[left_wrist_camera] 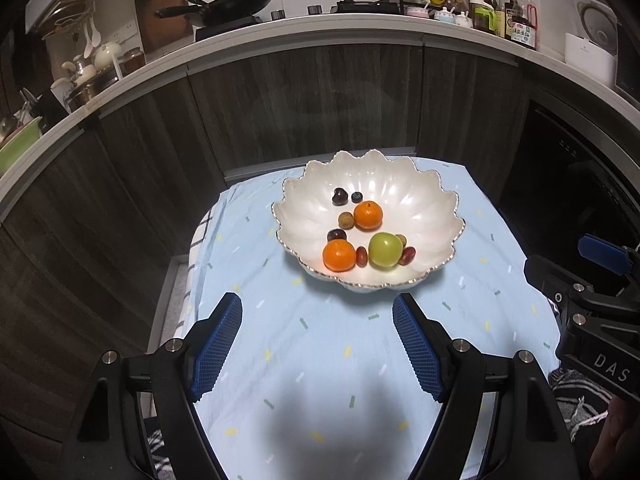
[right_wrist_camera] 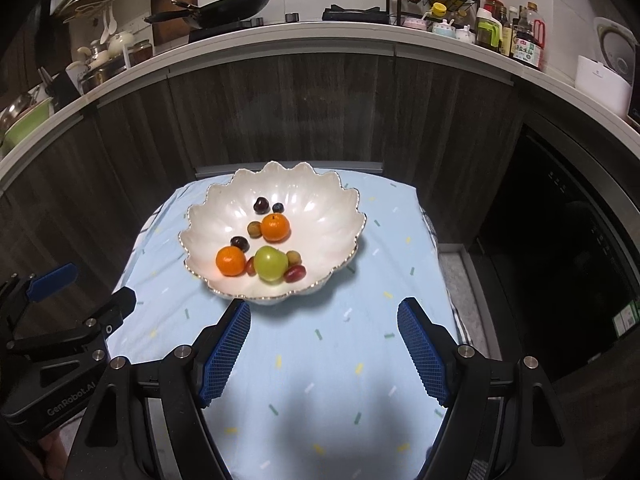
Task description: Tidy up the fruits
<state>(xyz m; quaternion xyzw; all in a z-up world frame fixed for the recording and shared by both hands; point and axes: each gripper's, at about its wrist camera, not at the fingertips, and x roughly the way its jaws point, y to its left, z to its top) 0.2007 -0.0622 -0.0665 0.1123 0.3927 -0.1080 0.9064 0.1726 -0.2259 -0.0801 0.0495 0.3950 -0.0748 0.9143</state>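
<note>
A white scalloped bowl (left_wrist_camera: 416, 208) (right_wrist_camera: 320, 216) stands on a small table with a light blue cloth (left_wrist_camera: 320, 344) (right_wrist_camera: 320, 360). In it lie two tangerines (left_wrist_camera: 339, 255) (right_wrist_camera: 230, 261), a green apple (left_wrist_camera: 385, 249) (right_wrist_camera: 271, 262), red grapes (left_wrist_camera: 407, 255) (right_wrist_camera: 295, 273), dark plums (left_wrist_camera: 339, 197) (right_wrist_camera: 261, 205), a blueberry (left_wrist_camera: 356, 197) (right_wrist_camera: 278, 207) and small brown fruits (left_wrist_camera: 346, 221) (right_wrist_camera: 254, 229). My left gripper (left_wrist_camera: 318, 320) hangs open over the cloth, short of the bowl's near rim, empty. My right gripper (right_wrist_camera: 324, 326) is open and empty too, just before the rim.
Dark wooden cabinet fronts (left_wrist_camera: 304, 112) rise right behind the table. The counter above carries a black wok (left_wrist_camera: 232, 2), sauce bottles (left_wrist_camera: 520, 20), a spice rack and a white cooker (right_wrist_camera: 608, 72). A dark appliance front (right_wrist_camera: 560, 260) stands to the right.
</note>
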